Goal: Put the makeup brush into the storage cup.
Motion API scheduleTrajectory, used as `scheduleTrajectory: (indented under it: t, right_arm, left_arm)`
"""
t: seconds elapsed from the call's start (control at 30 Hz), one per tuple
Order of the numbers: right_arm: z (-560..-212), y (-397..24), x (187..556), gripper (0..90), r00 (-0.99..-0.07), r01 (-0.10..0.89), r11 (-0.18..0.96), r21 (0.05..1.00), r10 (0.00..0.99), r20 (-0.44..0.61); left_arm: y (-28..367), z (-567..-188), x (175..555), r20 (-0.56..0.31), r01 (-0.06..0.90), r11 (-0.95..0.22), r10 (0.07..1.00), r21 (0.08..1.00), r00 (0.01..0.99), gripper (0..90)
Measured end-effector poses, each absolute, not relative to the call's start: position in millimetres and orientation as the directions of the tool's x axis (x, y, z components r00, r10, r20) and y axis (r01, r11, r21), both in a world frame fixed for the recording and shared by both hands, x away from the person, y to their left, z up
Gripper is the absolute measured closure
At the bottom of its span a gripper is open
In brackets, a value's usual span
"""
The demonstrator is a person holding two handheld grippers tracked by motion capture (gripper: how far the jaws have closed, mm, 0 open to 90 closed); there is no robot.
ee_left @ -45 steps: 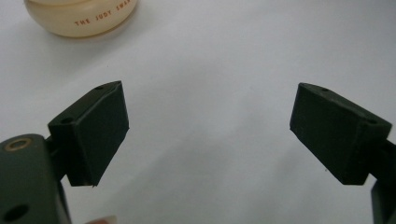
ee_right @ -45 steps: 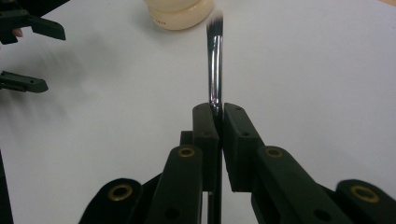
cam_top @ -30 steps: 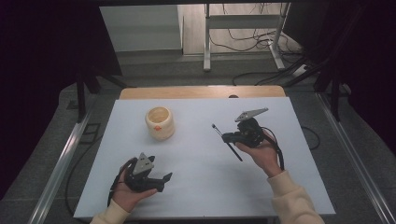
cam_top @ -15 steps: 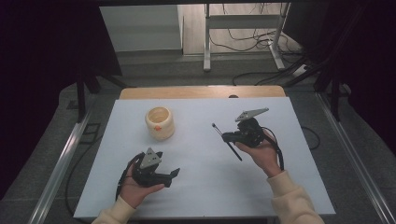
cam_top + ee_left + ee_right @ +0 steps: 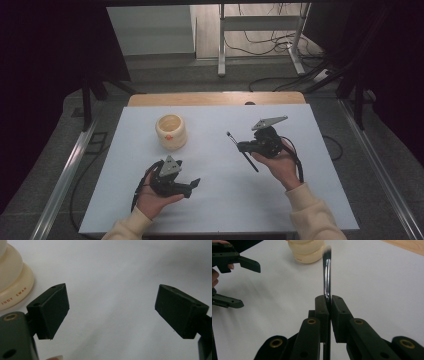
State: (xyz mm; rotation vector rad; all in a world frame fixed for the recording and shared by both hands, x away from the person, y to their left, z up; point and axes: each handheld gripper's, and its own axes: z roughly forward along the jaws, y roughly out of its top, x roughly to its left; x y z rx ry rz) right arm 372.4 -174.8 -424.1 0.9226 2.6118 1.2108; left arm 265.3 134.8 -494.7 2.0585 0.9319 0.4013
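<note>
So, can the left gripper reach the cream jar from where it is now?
Probably yes: the left gripper is open and holds nothing, and only bare table lies between it and the cream jar.

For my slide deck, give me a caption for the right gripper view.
Right gripper clamps a slim brush, bristles toward the cream holder.

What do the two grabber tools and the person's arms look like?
Both tools are black. The left gripper and right gripper each carry a grey three-cornered plate on top and trail a black cable. The jaws are blocky, with brass-ringed holes. The person wears cream sleeves.
</note>
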Motion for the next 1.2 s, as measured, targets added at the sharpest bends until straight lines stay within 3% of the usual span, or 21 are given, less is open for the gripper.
scheduleTrajectory:
  t: [0.8,1.2]
  right_arm:
    - [-424,-171,371,84.1,-0.808,0.472,0.483,0.737,0.573,0.141]
    - [-424,-170,370,84.1,-0.809,0.464,0.479,0.745,0.571,0.137]
  left_arm:
    - [107,-492,276,-0.040,0.464,-0.419,0.707,0.781,0.706,12.6]
    - [102,-497,285,-0.101,0.499,-0.389,0.703,0.774,0.704,12.7]
